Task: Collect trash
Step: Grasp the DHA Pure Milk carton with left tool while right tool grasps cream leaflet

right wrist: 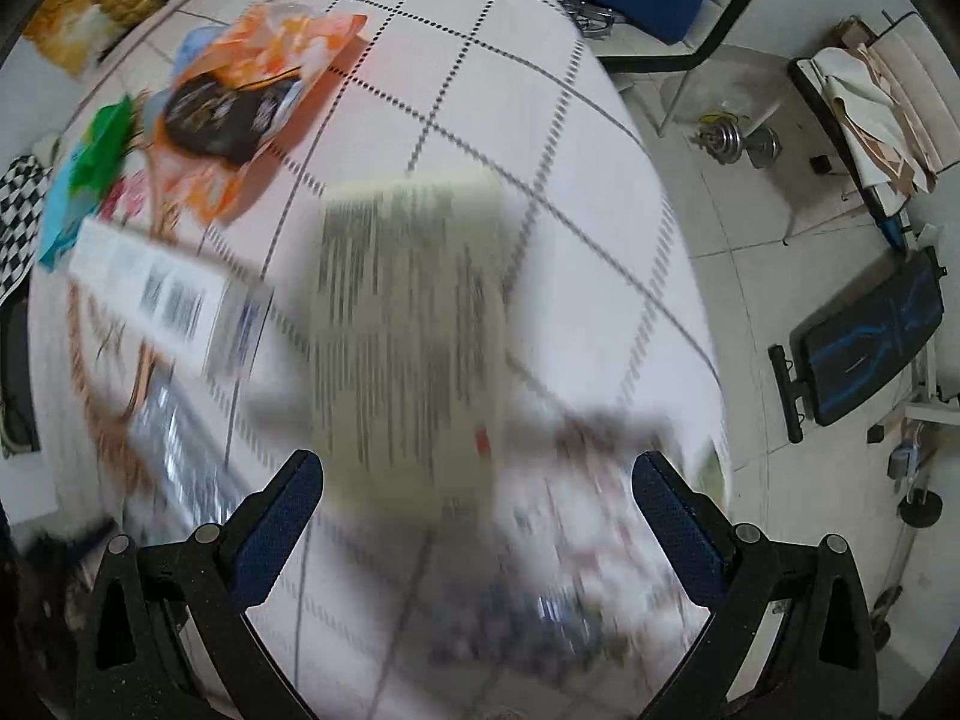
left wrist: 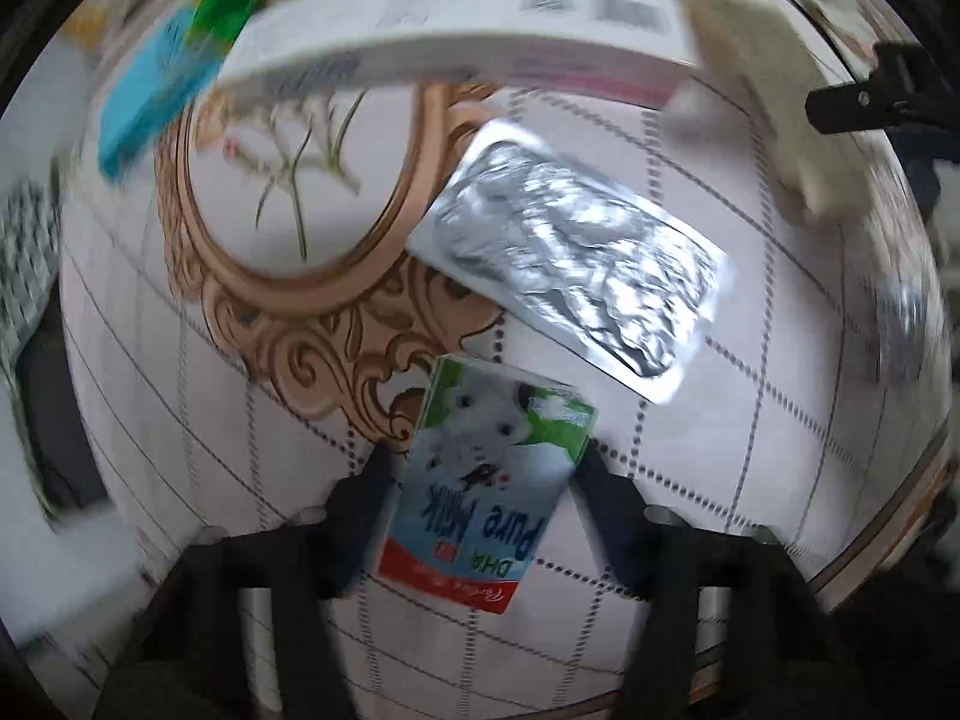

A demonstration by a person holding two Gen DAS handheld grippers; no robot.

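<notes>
Trash lies scattered over the round table (left wrist: pixel 780 456): a milk carton (left wrist: pixel 486 492) sits between our left gripper (left wrist: pixel 480 474) fingers, a foil pack (left wrist: pixel 576 264) just beyond it, a long white box (left wrist: pixel 456 36) farther off, and an orange wrapper (right wrist: pixel 252 102) near the far edge. Our left jaws stand close on either side of the carton, but we cannot tell whether they grip it or merely flank it. Our right gripper (right wrist: pixel 477 480) is spread wide with nothing clamped; a blurred printed leaflet (right wrist: pixel 408 348) hangs ahead of it, seemingly loose. We judge the main risk is on the left: if the fingers only brush the carton's slick sides it could twist out or knock into the foil pack. On the right, the blur suggests quick motion, and closing too hastily could miss the leaflet or pinch the tablecloth instead
</notes>
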